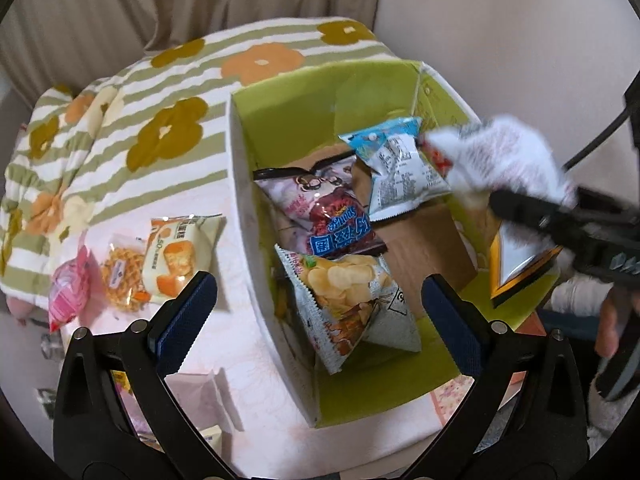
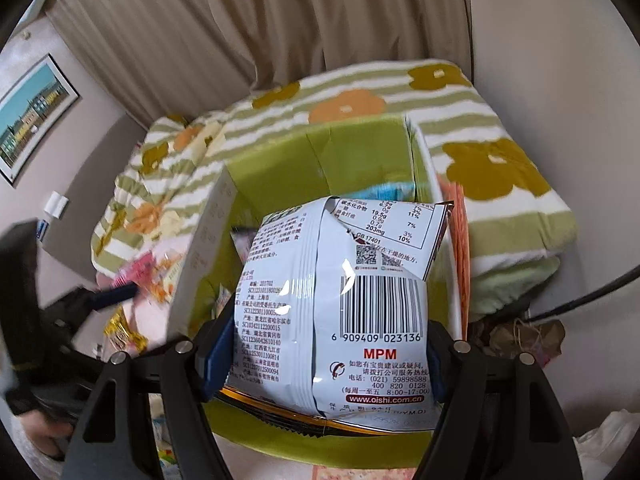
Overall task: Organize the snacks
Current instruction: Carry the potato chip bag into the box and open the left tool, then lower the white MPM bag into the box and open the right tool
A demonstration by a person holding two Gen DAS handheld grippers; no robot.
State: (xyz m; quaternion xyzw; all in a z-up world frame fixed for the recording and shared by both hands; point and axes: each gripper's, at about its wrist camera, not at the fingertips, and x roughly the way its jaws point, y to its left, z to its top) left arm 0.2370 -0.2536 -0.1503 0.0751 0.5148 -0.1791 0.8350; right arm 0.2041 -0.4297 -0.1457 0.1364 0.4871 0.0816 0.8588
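Observation:
A green-lined cardboard box [image 1: 296, 120] stands open on the pink table. It holds a potato chip bag [image 1: 344, 296], a pink and red snack bag [image 1: 320, 200] and a blue and white bag [image 1: 396, 168]. My right gripper [image 2: 320, 344] is shut on a white Oishi snack bag [image 2: 344, 292] and holds it over the box [image 2: 320, 160]; that bag also shows blurred in the left wrist view [image 1: 500, 152]. My left gripper [image 1: 316, 312] is open and empty, above the box's near left wall. A bread pack [image 1: 180, 256], a waffle pack [image 1: 122, 276] and a pink packet [image 1: 68, 292] lie left of the box.
A folded blanket [image 1: 140, 120] with green stripes and flowers lies behind the box. A beige curtain [image 2: 240, 20] hangs at the back. A gold and black bag [image 1: 516, 268] rests at the box's right edge. A yellow wrapper [image 2: 124, 330] lies on the table's left.

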